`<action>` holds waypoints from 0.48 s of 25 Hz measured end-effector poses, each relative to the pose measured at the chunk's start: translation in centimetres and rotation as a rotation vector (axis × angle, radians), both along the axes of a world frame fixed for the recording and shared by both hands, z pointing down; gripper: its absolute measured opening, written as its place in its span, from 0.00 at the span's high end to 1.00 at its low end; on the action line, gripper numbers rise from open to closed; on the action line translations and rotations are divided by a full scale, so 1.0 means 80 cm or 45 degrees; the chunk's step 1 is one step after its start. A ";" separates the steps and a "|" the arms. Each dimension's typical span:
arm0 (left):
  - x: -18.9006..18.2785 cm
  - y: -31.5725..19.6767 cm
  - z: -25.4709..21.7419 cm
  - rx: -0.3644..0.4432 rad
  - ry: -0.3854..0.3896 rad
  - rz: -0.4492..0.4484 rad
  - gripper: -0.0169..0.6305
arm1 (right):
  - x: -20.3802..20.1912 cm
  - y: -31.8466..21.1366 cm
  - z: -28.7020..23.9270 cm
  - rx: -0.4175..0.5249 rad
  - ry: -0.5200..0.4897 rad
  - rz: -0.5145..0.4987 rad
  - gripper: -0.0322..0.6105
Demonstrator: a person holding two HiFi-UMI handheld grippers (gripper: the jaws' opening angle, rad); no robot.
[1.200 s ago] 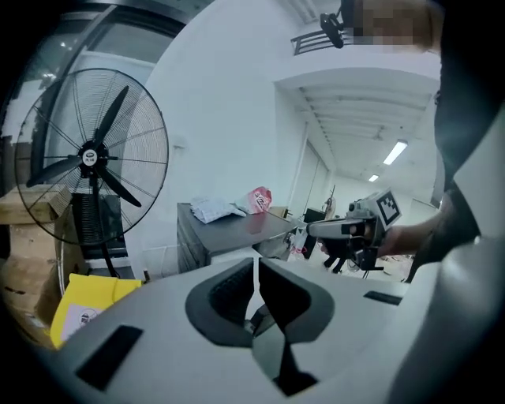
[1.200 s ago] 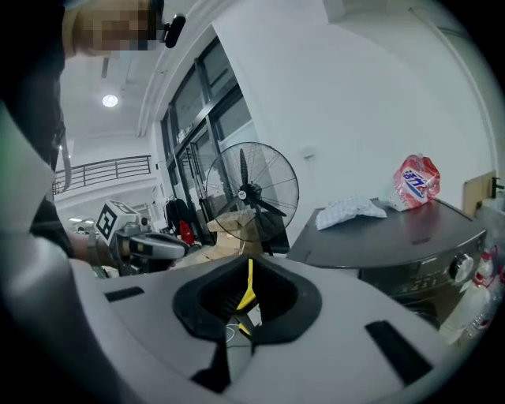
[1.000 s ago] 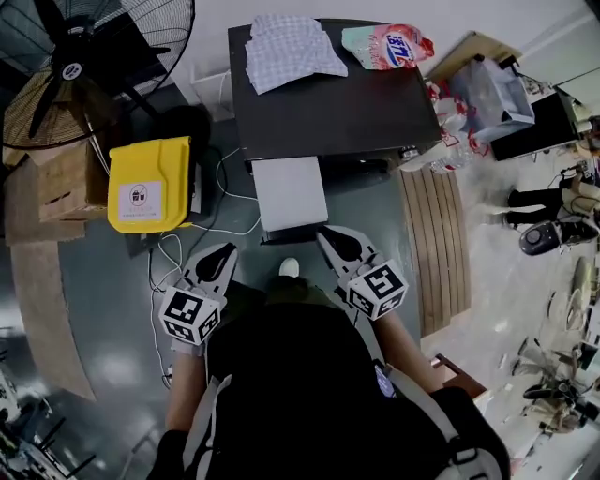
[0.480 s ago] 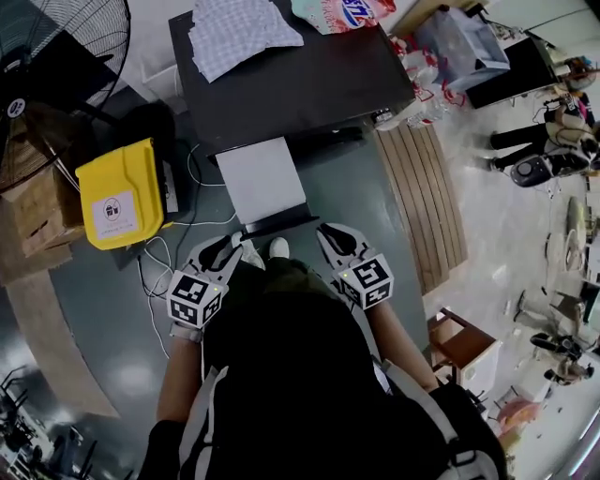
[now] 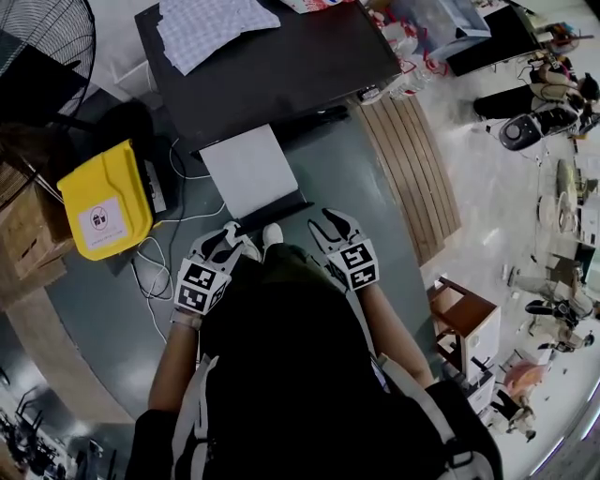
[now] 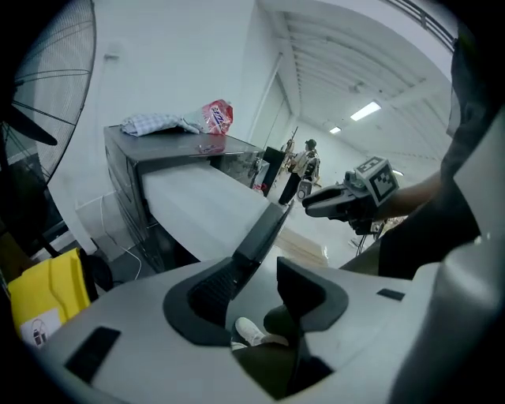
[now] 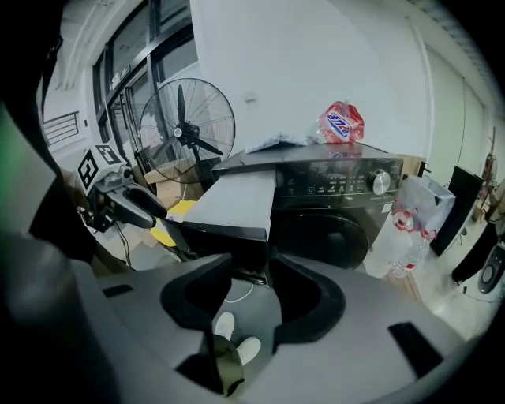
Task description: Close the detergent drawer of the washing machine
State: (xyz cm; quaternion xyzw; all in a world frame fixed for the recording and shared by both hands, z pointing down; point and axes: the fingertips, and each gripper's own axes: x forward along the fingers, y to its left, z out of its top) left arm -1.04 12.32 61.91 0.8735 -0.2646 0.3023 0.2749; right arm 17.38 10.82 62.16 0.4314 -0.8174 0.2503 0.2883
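detergent drawer [image 5: 248, 171] out of washing machine [image 5: 281, 66]; left tongs [image 5: 228, 240], right tongs [image 5: 330, 223] just spread wide (nothing between), near its front.

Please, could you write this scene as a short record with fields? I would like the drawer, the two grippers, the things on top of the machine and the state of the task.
drawer: detergent drawer pulled out of the washing machine
left gripper: open, jaws have just been opening, nothing between them
right gripper: open, jaws have just been opening, nothing between them
on top of machine: checked cloth, detergent bag
beside machine: yellow bin, fan
task: drawer not yet pushed in; both grippers near its front end
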 end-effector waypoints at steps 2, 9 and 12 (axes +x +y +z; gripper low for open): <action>0.001 0.000 0.010 -0.025 -0.007 0.006 0.73 | -0.002 -0.004 0.007 -0.008 0.011 -0.002 0.70; 0.005 -0.002 0.039 -0.104 -0.028 0.079 0.72 | -0.015 -0.020 0.020 -0.035 0.055 -0.029 0.70; 0.006 -0.004 0.042 -0.121 -0.020 0.086 0.72 | -0.022 -0.024 0.022 -0.051 0.061 -0.031 0.70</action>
